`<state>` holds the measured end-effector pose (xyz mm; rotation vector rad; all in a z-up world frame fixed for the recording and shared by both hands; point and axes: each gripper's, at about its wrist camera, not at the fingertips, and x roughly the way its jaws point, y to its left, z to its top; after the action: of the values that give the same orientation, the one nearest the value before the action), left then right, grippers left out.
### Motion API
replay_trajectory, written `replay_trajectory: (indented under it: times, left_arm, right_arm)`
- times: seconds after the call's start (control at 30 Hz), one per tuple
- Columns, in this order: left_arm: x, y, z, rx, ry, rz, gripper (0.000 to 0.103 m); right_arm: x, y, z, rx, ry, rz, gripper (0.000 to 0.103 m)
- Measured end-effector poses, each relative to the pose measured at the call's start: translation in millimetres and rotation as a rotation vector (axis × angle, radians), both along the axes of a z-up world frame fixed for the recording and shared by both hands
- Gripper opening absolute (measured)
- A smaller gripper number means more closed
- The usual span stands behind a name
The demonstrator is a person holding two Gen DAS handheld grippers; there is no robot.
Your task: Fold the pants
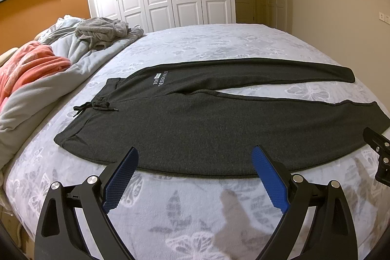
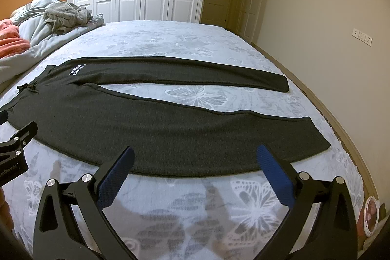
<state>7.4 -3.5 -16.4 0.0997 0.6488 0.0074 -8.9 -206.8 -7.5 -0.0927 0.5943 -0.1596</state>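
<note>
**Charcoal pants flat on bed, both grippers open, nothing grabbed yet**

Charcoal knit pants (image 1: 195, 128) lie spread flat on the bed (image 1: 195, 45), waistband and drawstring (image 1: 97, 106) to the left, two legs running right in a narrow V, floral sheet showing between them. Left gripper (image 1: 195, 162) hovers at the near edge of the near leg, up by the hip; jaws wide open, empty. Right gripper (image 2: 195, 161) hovers at the same near edge, further toward the cuff; jaws also spread, holding nothing.

Likely step: first fold, near leg over far leg. To do well: pinch the near seam edge at both spots together, take both fabric layers, lift low, carry across so outer seams and cuffs line up. Knit is limp, will sag between the grips; keep it taut.

View differences: left wrist shows the full waistband corner, plus the pink blanket (image 1: 31, 65) and grey bedding pile (image 1: 102, 30). Right wrist cuts off the waistband corner but shows both cuffs (image 2: 314, 135) clearly, the bed's right edge and wall sockets (image 2: 362, 36).
</note>
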Motion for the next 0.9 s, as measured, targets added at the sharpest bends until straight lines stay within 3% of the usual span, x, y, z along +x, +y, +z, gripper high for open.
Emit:
replay_trajectory:
  times: [0.37,0.57,0.7,0.9]
  left_arm:
    - [0.2,0.8,-0.4,-0.004,0.007,-0.002,0.092]
    - [19.6,25.0,6.1,-0.108,0.131,-0.024,0.095]
    - [72.0,82.9,27.0,-0.224,0.189,0.03,0.095]
    - [176.6,186.9,31.8,-0.192,0.204,0.266,0.095]
  right_arm:
    - [0.3,0.1,-0.3,0.001,0.001,0.001,0.098]
    - [10.0,-19.3,7.8,0.077,0.051,0.034,0.098]
    - [47.4,-79.4,30.5,0.21,0.109,0.015,0.098]
    - [131.5,-202.0,39.8,0.193,0.157,-0.202,0.098]
